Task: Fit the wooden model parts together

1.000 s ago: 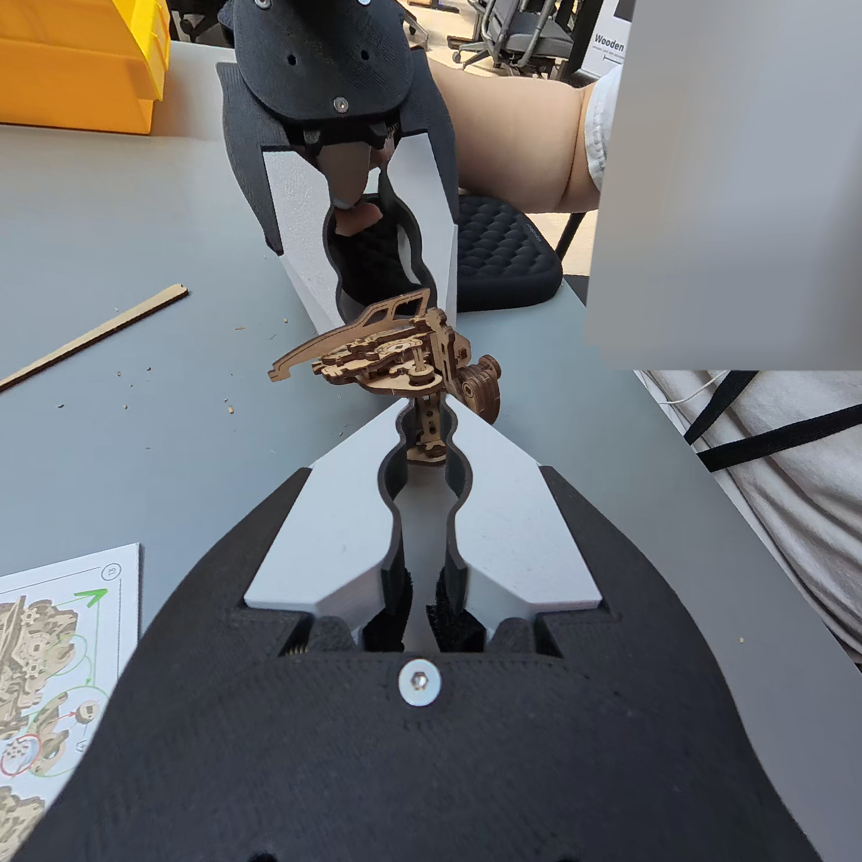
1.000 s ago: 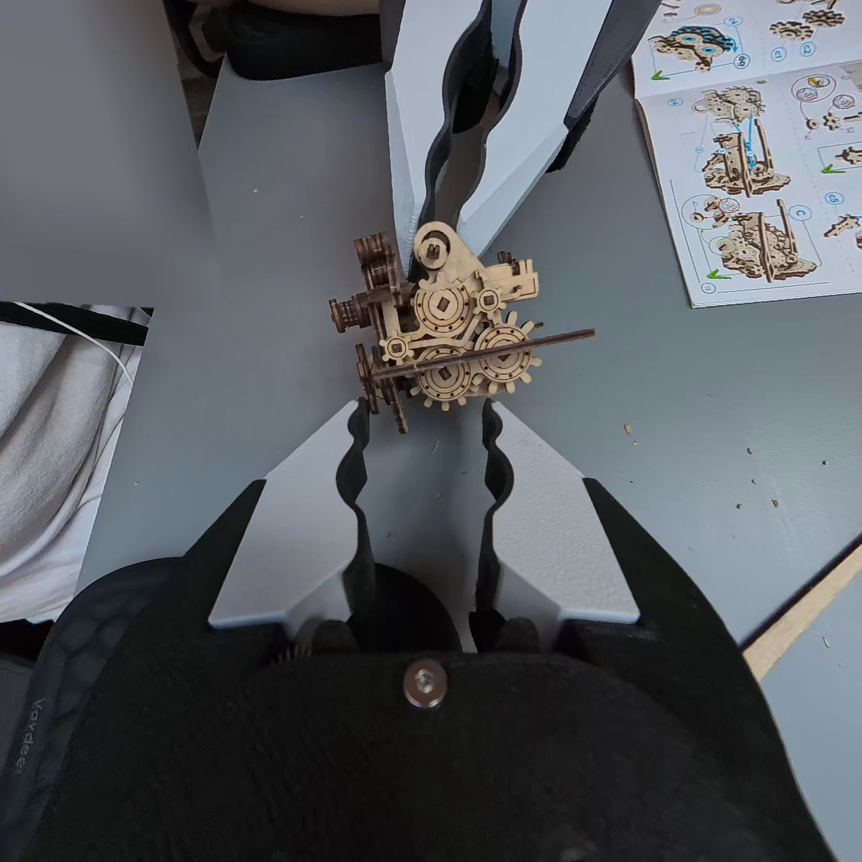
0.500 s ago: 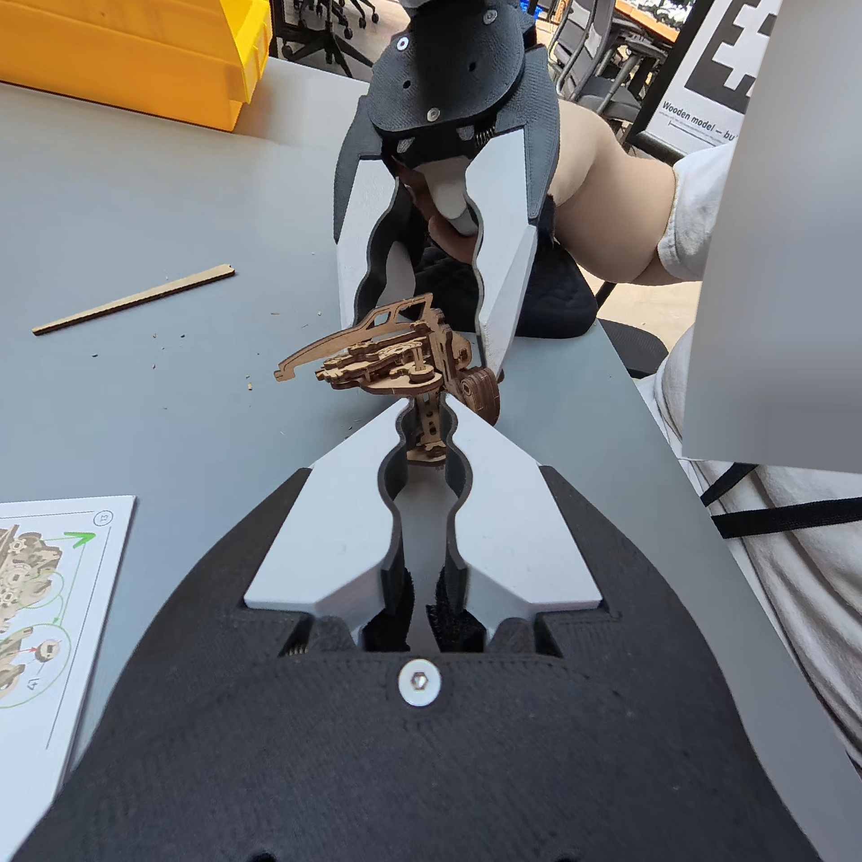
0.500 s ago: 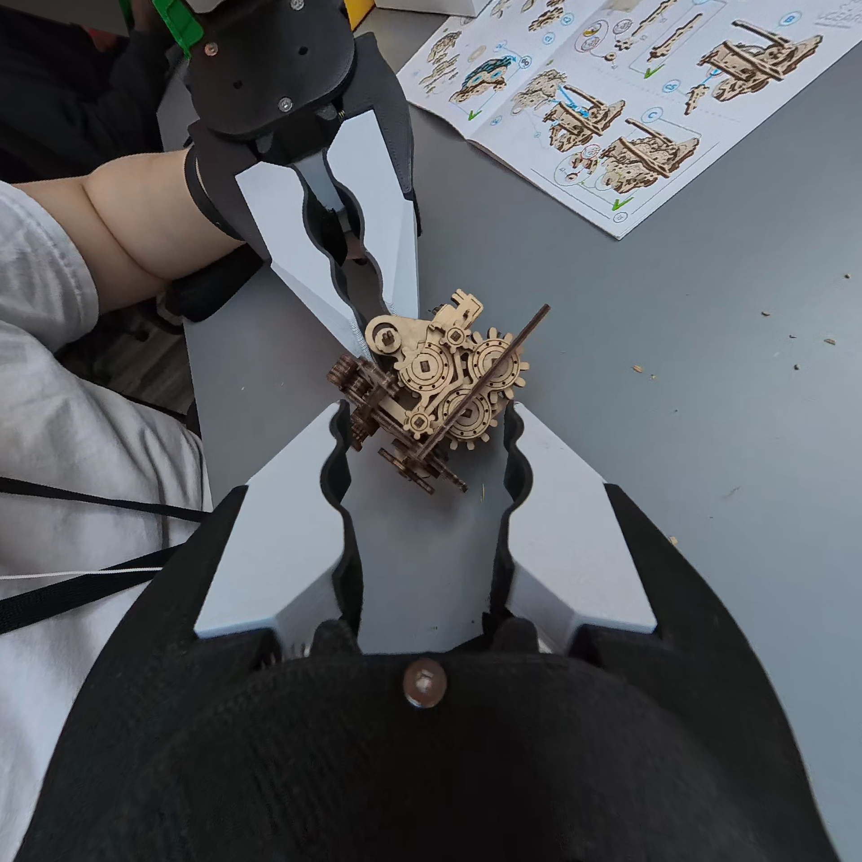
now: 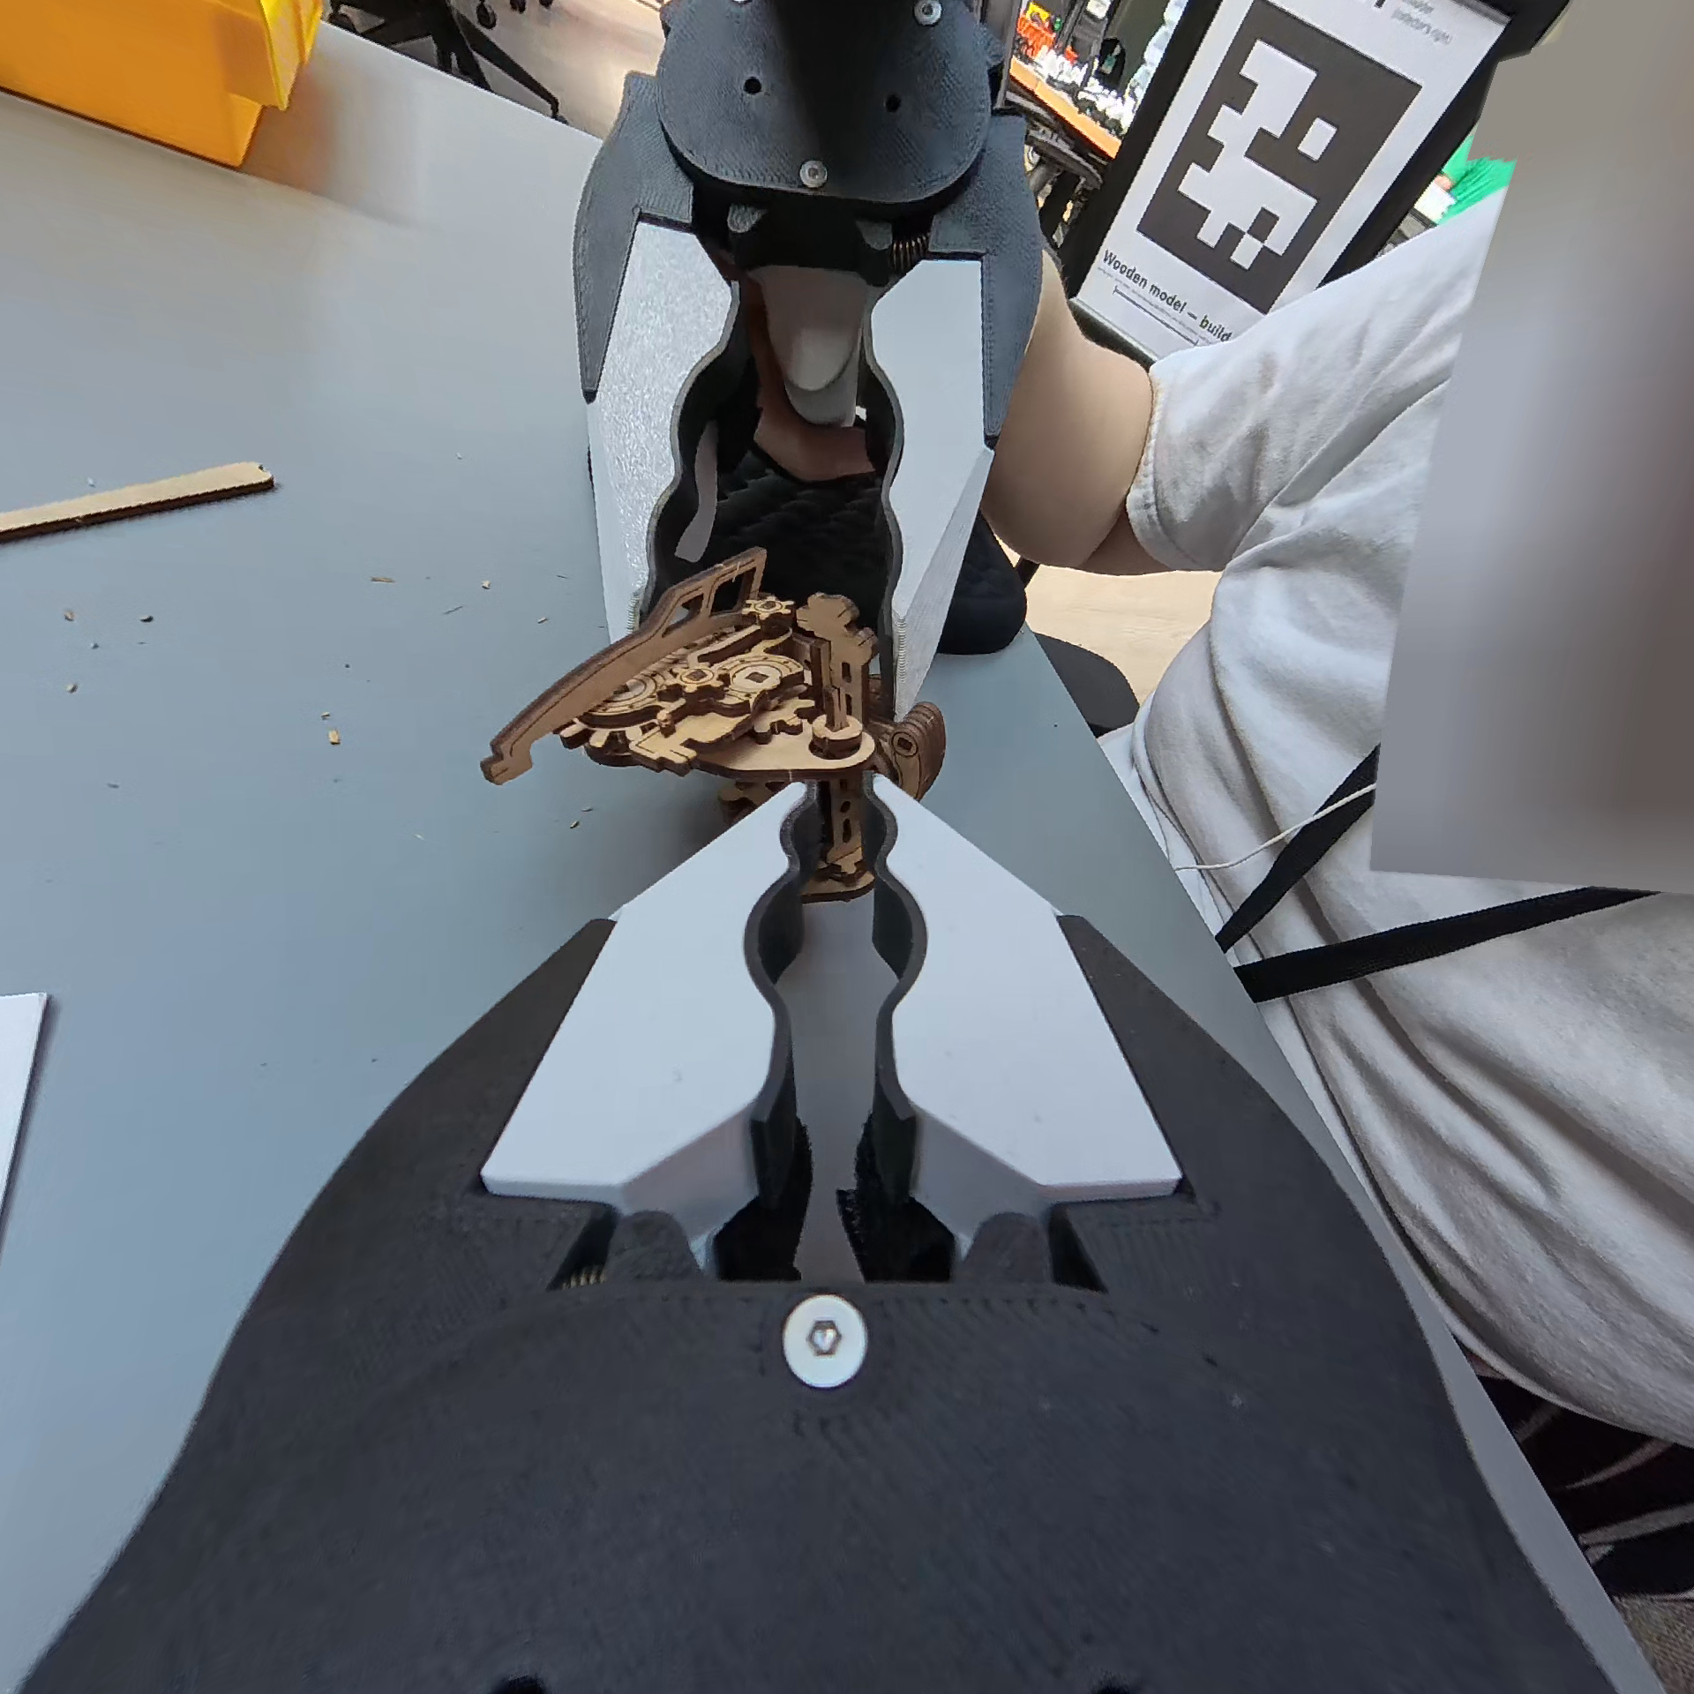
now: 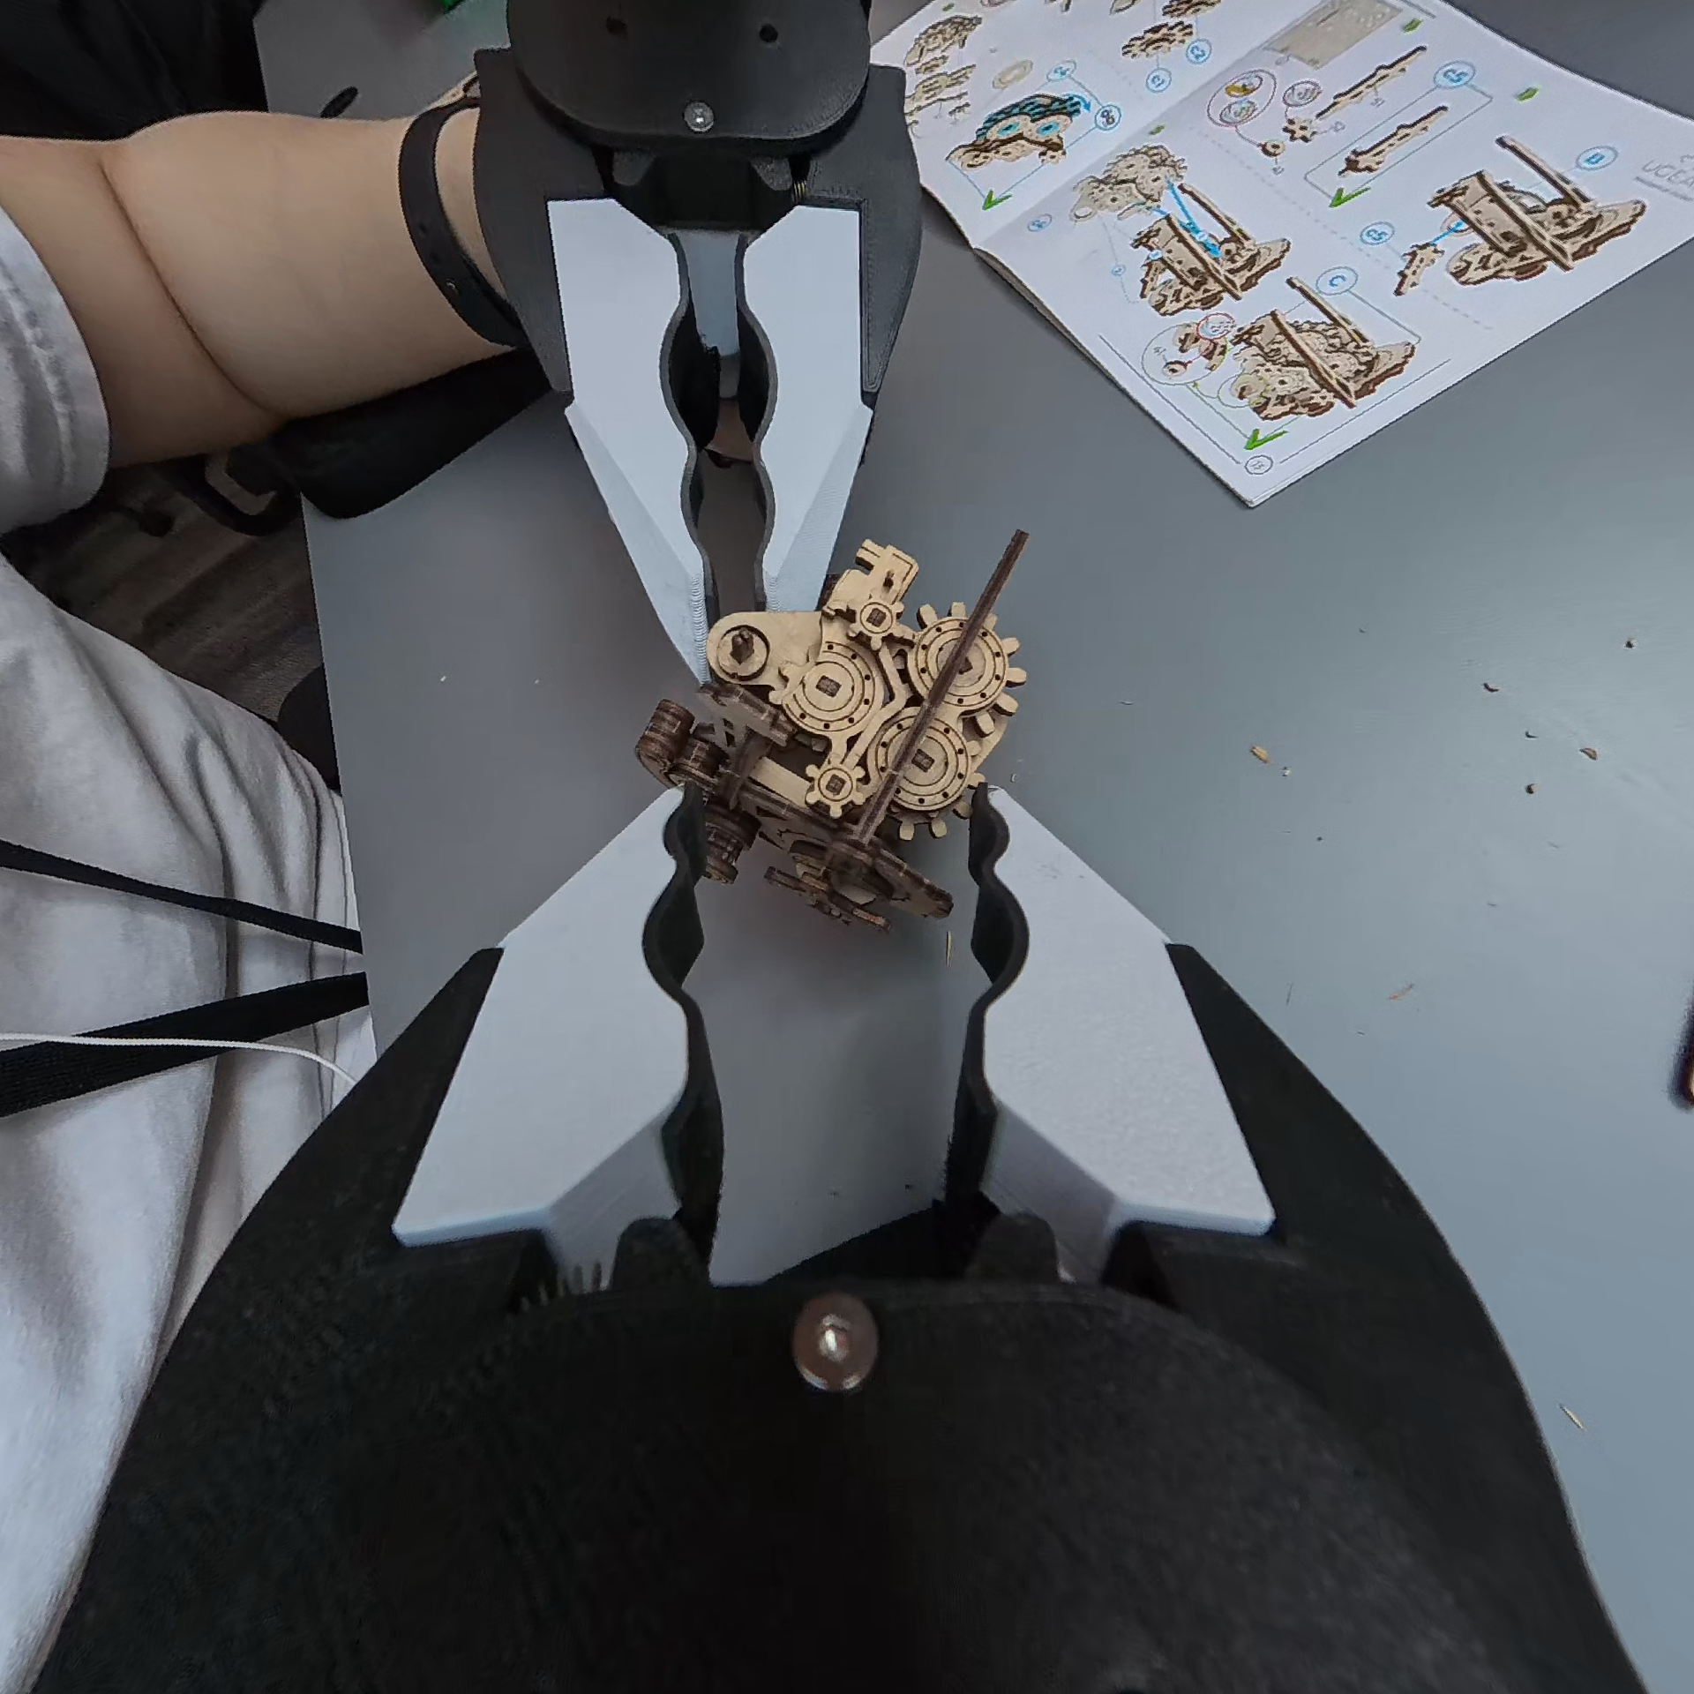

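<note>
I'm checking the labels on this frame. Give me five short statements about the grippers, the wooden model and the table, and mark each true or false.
1. The left gripper is shut on the wooden model. True.
2. The right gripper is clamped on the model. False: its jaws stand wide apart with the model's near end between the tips.
3. The instruction booklet lies open on the grey table. True.
4. The model rests flat on the table. False: it is held above it.
5. A yellow bin sits at the table's far edge in the left wrist view. True.
</note>
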`<state>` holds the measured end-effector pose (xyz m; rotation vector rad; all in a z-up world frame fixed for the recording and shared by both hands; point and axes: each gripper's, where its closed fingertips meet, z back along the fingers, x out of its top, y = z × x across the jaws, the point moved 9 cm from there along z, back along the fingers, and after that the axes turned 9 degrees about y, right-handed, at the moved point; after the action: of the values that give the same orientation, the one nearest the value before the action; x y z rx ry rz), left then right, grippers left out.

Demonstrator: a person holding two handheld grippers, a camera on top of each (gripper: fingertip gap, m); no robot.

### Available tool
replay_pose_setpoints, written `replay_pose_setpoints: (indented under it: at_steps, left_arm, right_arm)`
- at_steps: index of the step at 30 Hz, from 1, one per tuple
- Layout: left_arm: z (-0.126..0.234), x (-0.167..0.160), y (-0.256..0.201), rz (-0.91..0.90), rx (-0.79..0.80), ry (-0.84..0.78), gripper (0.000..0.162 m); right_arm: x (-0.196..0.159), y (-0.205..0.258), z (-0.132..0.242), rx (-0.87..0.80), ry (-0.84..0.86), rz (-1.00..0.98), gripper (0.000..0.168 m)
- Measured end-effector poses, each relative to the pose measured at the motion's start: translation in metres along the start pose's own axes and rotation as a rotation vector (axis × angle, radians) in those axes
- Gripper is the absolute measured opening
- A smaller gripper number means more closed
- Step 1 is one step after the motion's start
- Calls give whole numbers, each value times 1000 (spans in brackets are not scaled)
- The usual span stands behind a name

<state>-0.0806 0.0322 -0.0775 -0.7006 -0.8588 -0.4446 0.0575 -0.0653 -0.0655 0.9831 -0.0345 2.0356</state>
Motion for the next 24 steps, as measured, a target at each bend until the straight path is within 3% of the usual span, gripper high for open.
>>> replay_pose_setpoints:
  at_steps: [4,6,19,24]
  left_arm:
    - [-3,1,-2,-9,36,0,13]
    - [-5,2,-1,-12,68,-11,5]
    - [-9,2,-5,66,213,-88,5]
    - [-8,1,-3,110,191,-97,5]
  right_arm:
    - [-1,-4,3,-5,-14,-33,56]
    - [-3,-4,4,-5,-15,-28,56]
    - [-4,-7,8,-49,-19,-18,57]
    - [-4,-7,10,-70,-17,-8,57]
